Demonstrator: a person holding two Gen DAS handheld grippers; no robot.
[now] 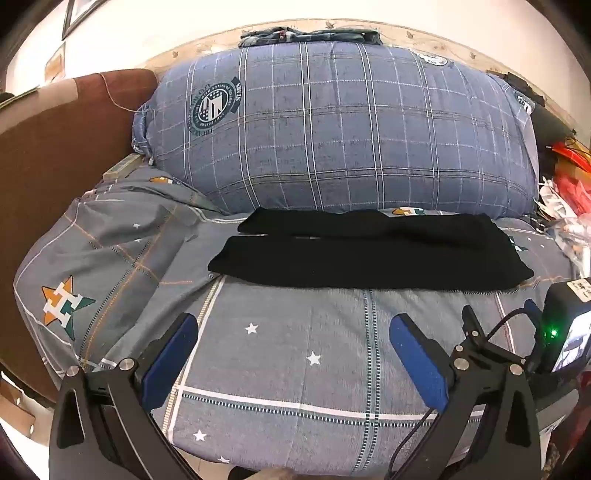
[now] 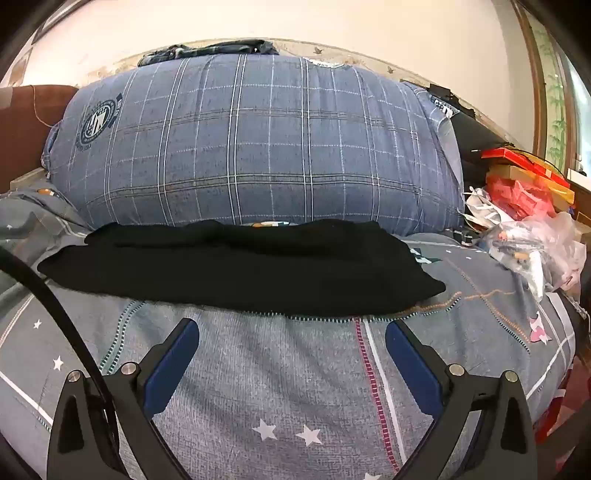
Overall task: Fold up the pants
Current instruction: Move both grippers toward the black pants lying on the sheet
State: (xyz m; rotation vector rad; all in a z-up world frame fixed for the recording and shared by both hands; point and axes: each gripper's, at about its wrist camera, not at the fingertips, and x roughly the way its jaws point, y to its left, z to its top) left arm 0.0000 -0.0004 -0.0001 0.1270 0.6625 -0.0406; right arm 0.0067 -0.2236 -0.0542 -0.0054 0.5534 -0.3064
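Observation:
Black pants (image 1: pixel 369 254) lie flat across the grey star-print bed sheet (image 1: pixel 295 354), legs side by side and pointing left, waist end at the right. They also show in the right wrist view (image 2: pixel 240 266). My left gripper (image 1: pixel 293 325) is open and empty, hovering over the sheet in front of the pants. My right gripper (image 2: pixel 291 332) is open and empty, just short of the pants' near edge. The right gripper's body shows at the right edge of the left wrist view (image 1: pixel 565 325).
A big blue plaid folded quilt (image 1: pixel 340 129) lies right behind the pants, with folded jeans (image 1: pixel 310 35) on top. A brown headboard (image 1: pixel 55 147) stands at the left. Plastic bags (image 2: pixel 535 243) and red boxes (image 2: pixel 524 162) crowd the right side.

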